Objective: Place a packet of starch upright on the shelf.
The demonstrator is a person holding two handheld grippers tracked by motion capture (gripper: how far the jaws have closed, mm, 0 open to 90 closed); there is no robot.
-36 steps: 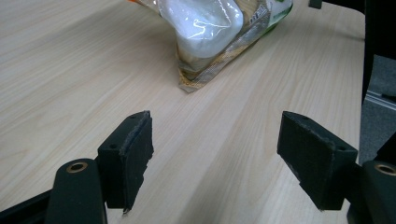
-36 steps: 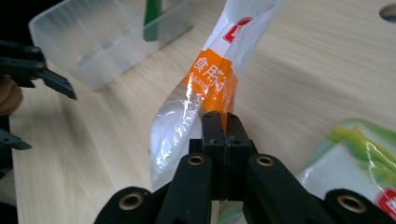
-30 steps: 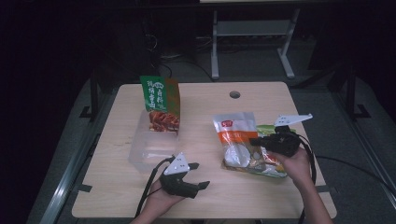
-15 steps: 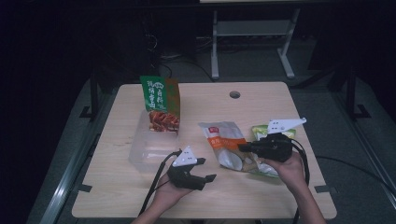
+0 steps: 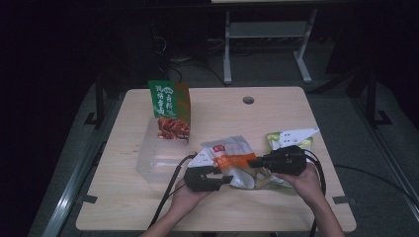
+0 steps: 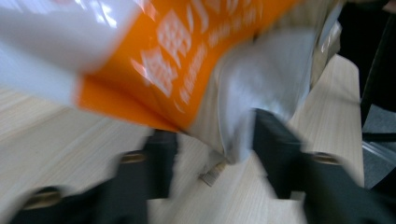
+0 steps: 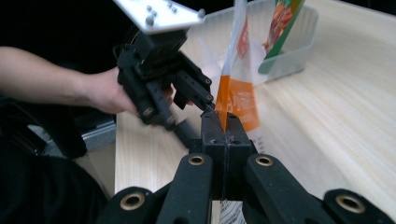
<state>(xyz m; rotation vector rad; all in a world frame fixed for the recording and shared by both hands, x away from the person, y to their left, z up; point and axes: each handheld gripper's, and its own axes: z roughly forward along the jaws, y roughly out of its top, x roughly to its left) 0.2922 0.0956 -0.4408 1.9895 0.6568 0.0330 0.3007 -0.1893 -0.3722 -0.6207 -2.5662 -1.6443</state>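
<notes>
**Both grippers at the orange-banded packet**

The right gripper (image 7: pixel 223 135) is pinching hard: in the right gripper view its two black jaws are standing pressed together with the edge of the snack packet (image 7: pixel 237 93) caught between the pads, the film rising up out of them as a thin edge-on sheet. That packet is looking glossy and crinkled, white-to-clear plastic with a bright orange band carrying pale lettering, and a pale, wrinkled lower part.

In the left gripper view the packet (image 6: pixel 187 70) is looming over the left gripper (image 6: pixel 210 140), blurred. The lower pale corner is hanging down into the gap between the two jaws; the jaws have just been closing, they are standing at a moderate gap, and the far-side jaw is lying right against the film while the other is sitting apart from it. A firm squeeze I cannot confirm.

From the high view, the packet (image 5: pixel 228 157) is sitting lifted over the near middle of the table (image 5: pixel 296 113), the left gripper (image 5: pixel 225 178) at its near-left edge and the right gripper (image 5: pixel 253 162) coming in from its right side. Just behind the right hand a green packet (image 5: pixel 276 139) is lying flat. Farther back and left, a clear plastic tub (image 5: pixel 153 163) is holding a tall green and orange bag (image 5: pixel 169 109), well apart from the held packet.
</notes>
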